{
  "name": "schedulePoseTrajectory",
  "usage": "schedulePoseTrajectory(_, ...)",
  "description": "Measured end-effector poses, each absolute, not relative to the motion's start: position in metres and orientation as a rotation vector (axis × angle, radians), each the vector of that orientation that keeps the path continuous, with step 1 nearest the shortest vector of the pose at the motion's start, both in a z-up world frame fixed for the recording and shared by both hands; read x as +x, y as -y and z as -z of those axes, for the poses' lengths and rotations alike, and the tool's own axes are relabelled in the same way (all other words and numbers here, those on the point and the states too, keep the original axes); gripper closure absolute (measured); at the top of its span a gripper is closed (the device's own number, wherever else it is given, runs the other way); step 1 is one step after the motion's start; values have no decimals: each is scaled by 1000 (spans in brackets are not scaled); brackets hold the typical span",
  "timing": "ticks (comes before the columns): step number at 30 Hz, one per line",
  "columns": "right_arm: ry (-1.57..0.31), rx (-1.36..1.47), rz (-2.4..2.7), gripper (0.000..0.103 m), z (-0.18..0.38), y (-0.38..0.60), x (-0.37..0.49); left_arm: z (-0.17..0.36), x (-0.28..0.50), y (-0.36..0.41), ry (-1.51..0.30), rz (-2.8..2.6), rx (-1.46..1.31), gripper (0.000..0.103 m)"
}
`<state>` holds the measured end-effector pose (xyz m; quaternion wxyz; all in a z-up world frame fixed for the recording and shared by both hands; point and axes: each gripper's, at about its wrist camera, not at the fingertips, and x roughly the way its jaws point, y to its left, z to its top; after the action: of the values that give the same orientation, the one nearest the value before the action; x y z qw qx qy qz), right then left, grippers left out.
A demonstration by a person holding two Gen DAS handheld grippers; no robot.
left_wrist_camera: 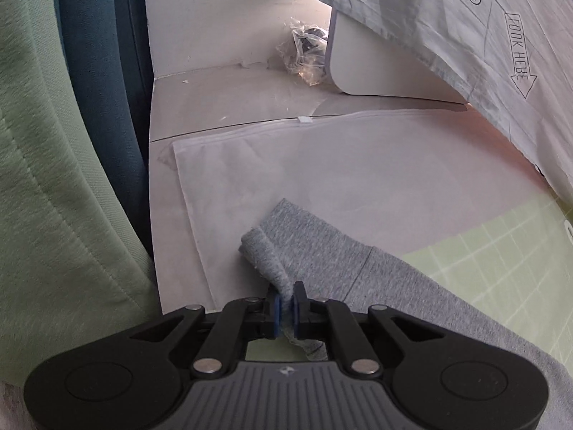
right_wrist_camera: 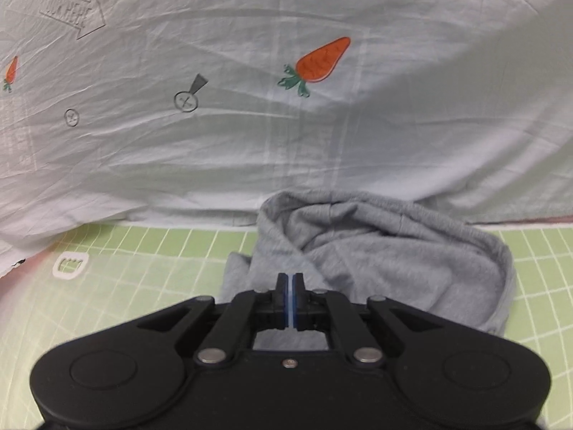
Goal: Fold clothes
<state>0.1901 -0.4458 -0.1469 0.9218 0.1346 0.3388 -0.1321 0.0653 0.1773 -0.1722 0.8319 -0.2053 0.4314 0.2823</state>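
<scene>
Right wrist view is filled by a pale carrot-printed sheet [right_wrist_camera: 250, 125] hung behind a green gridded mat [right_wrist_camera: 161, 251]. On the mat a grey hoodie [right_wrist_camera: 376, 258] is seen heaped, its hood bunched toward the sheet. The right gripper [right_wrist_camera: 290, 279] is held over it, jaws clenched; whether cloth is pinched cannot be told. A grey sleeve cuff [left_wrist_camera: 266, 254] is grasped by the left gripper [left_wrist_camera: 285, 299] jaws.
</scene>
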Motion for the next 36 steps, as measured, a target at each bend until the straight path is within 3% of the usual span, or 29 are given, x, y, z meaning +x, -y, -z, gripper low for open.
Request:
schedulePoseTrajectory(2,-703,272,250,92,153,429,179,173,64,-176,-922,-595,-421,93)
schedulePoseTrajectory(4,-719,249,234,77,160,414,173,172,65,-174,-930,-591,-406,93)
schedulePoseTrajectory(8,-719,187,204,73,167,389,168,172,63,-176,-930,-585,-411,92)
schedulePoseTrajectory(10,-711,139,170,59,166,377,168,172,61,-176,-925,-586,-421,91)
schedulePoseTrajectory(17,-821,282,174,54,193,365,185,173,61,-175,-912,-606,-440,91)
schedulePoseTrajectory(19,-803,243,159,45,197,354,185,173,61,-176,-910,-606,-445,91)
schedulePoseTrajectory(21,-789,167,144,50,200,343,187,173,61,-176,-909,-605,-445,91)
schedulePoseTrajectory(22,-784,125,144,68,200,339,188,173,61,-175,-910,-604,-437,91)
schedulePoseTrajectory(24,-776,129,166,83,200,341,190,173,62,-174,-911,-603,-422,91)
schedulePoseTrajectory(25,-773,143,179,96,199,344,190,173,62,-174,-911,-605,-421,91)
schedulePoseTrajectory(32,-766,128,165,100,200,355,197,174,60,-178,-903,-602,-439,91)
schedulePoseTrajectory(36,-784,112,167,99,198,355,211,174,63,-176,-914,-598,-413,86)
